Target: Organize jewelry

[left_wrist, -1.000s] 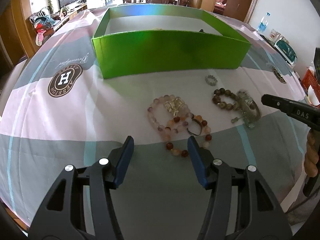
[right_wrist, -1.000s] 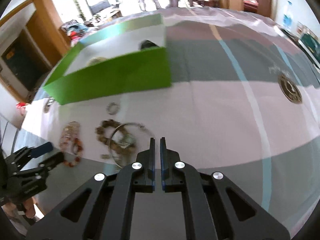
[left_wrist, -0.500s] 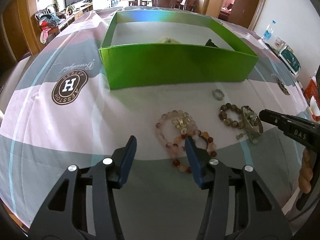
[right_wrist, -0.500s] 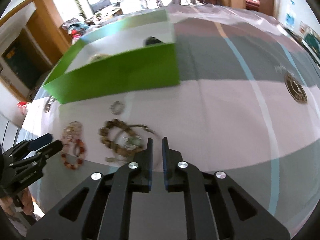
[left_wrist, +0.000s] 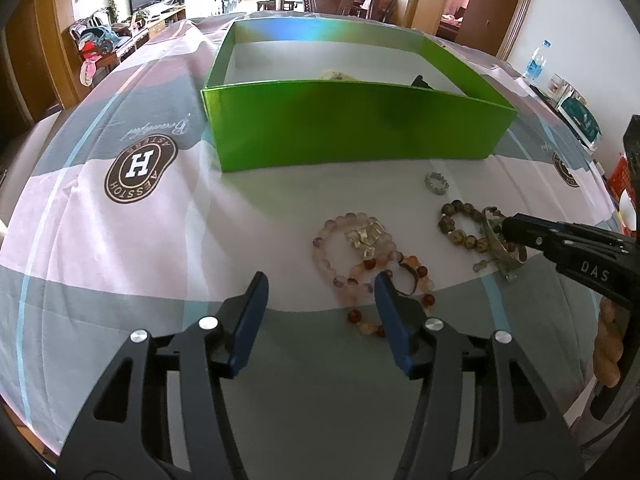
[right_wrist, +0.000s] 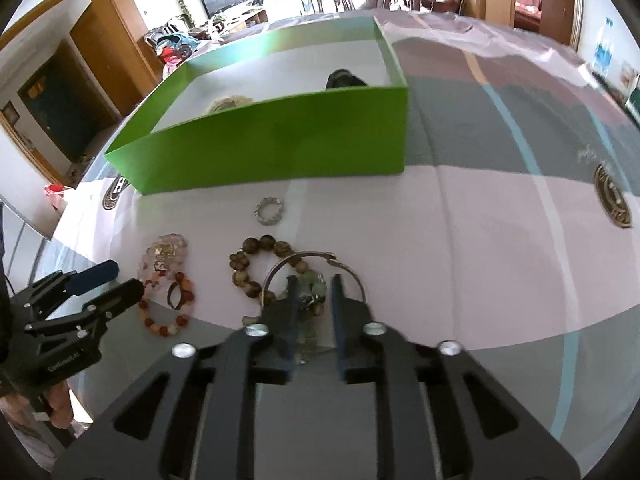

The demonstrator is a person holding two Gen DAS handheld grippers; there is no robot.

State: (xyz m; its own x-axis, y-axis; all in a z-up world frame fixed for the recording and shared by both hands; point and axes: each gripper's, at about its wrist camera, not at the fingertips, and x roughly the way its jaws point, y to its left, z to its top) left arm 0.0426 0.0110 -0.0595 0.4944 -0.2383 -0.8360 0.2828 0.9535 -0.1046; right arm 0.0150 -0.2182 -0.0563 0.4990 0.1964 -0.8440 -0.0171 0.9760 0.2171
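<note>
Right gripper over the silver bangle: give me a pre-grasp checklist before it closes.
1. Right gripper jaws apart: ok, they are opening.
2. Thin silver metal bangle between the jaws: cannot tell; its ring runs around the fingertips, with pale green beads in the gap.
3. Brown round-bead bracelet clear of the grasp: not ok, it overlaps the bangle and lies right by the left fingertip.
4. Left gripper out of the way: ok, open and empty, over the pink and orange bead bracelets.
5. Open green cardboard box ready to receive: ok, top open, bare floor showing.
6. Small silver ring clear: ok, apart.
</note>
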